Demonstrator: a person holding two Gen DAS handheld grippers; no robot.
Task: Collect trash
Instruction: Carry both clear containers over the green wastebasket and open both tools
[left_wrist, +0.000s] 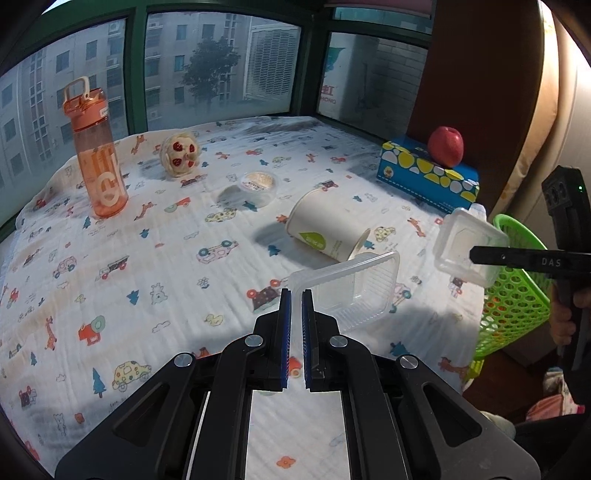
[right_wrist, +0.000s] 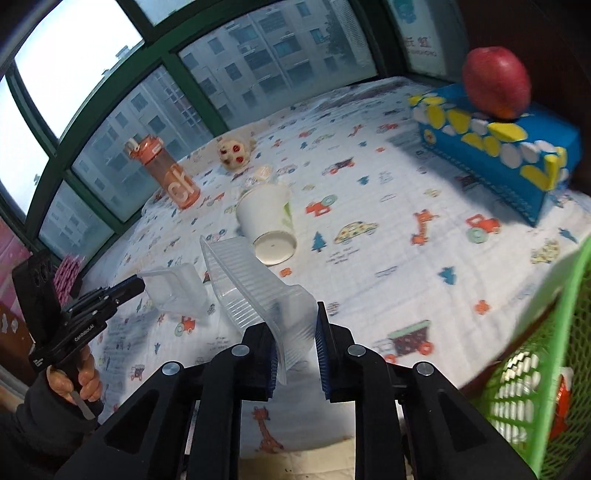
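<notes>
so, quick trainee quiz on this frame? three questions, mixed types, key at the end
1. True or false: the paper cup stands upright on the cloth.
2. What sits on top of the blue box? A) an apple B) an orange bottle C) a cup
3. What is each gripper holding?

Key
1. False: it lies on its side.
2. A: the apple.
3. The left gripper pinches the edge of a clear tray; the right gripper holds a second clear tray.
</notes>
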